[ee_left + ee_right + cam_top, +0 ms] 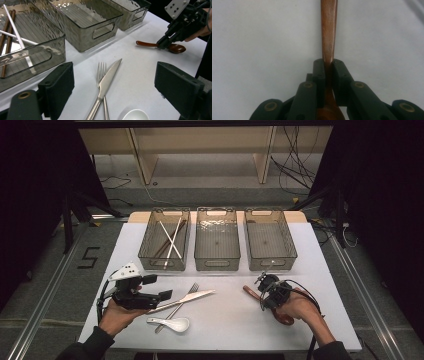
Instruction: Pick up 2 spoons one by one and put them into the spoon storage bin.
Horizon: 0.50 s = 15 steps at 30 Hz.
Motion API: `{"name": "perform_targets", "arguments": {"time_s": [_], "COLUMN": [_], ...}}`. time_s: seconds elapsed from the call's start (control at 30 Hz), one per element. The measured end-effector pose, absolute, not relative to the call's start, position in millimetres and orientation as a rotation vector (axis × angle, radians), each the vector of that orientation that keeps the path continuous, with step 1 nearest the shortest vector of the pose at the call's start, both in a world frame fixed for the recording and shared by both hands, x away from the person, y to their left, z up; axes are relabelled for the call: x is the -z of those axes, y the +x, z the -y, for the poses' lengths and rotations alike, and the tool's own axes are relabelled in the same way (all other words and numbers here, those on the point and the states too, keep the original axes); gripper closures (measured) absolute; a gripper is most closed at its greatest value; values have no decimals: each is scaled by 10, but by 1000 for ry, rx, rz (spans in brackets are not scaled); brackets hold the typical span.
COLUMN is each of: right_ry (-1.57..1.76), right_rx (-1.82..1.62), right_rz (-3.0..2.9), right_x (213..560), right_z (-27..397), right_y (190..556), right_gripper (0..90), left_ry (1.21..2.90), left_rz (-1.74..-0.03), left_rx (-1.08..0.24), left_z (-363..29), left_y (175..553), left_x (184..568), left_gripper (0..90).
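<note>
We work at a white table (235, 320) whose far edge shows bare wood; it stands on a grey floor (60, 285) with a black "5" (88, 257) marked at the left. Beyond the table runs pale wooden shelving (200, 150), with loose cables (295, 165) on the floor at the right, and dark curtains close both sides.

Three smoky clear bins sit in a row at the far side. The left bin (165, 262) holds white and brown chopsticks (172, 237) crossed over each other; the middle bin (217, 264) and right bin (271, 262) look empty.

Our right gripper (263, 290) is clamped on the handle of the brown spoon (328, 32), which lies on the table at the near right, well apart from the other cutlery; its pads press the handle from both sides, and the bowl end (177, 48) lies by our right hand.

Our left gripper (162, 287) hovers at the near left with its jaws wide apart and nothing between them. Just ahead of it a knife (107, 78) lies across a fork (101, 71), and a white spoon (172, 323) rests nearer us, close beside them.
</note>
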State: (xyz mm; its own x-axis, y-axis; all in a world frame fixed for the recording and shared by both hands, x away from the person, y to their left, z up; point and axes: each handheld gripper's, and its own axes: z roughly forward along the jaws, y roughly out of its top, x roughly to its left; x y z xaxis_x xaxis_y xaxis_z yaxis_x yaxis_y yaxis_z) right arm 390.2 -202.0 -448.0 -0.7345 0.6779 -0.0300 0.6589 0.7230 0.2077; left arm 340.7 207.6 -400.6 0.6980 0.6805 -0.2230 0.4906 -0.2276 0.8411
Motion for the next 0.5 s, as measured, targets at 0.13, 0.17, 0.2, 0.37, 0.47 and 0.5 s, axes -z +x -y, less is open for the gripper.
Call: {"name": "perform_targets", "arguments": {"time_s": [0.13,0.17,0.2,0.37,0.47,0.5], "right_ry": [1087,1086,1089,1082,1095,1097], "right_rx": [-352,-375,-394,-504,-603,-641], "right_rz": [-2790,-2784,-2775,-2734,-2687,-2666], "right_x": [4411,4392,4370,4272,4199,4173], "right_z": [2027,2025,2023,2032,2053,2058], "right_y": [3899,3898,3895,3887,3897,3902], "right_gripper": [826,825,826,826,826,826], "left_ry": [1879,1885,1884,1867,1864,1867], "left_rz": [-931,-928,-927,-923,-920,-923], "left_rx": [-232,-235,-238,-242,-244,-248], "left_z": [-2075,-2078,-2078,-2084,-2087,-2087], "left_y": [3411,3412,3411,3406,3404,3404], "left_x": [4014,4014,4014,4013,4011,4013], "left_gripper": [157,157,157,157,157,157]}}
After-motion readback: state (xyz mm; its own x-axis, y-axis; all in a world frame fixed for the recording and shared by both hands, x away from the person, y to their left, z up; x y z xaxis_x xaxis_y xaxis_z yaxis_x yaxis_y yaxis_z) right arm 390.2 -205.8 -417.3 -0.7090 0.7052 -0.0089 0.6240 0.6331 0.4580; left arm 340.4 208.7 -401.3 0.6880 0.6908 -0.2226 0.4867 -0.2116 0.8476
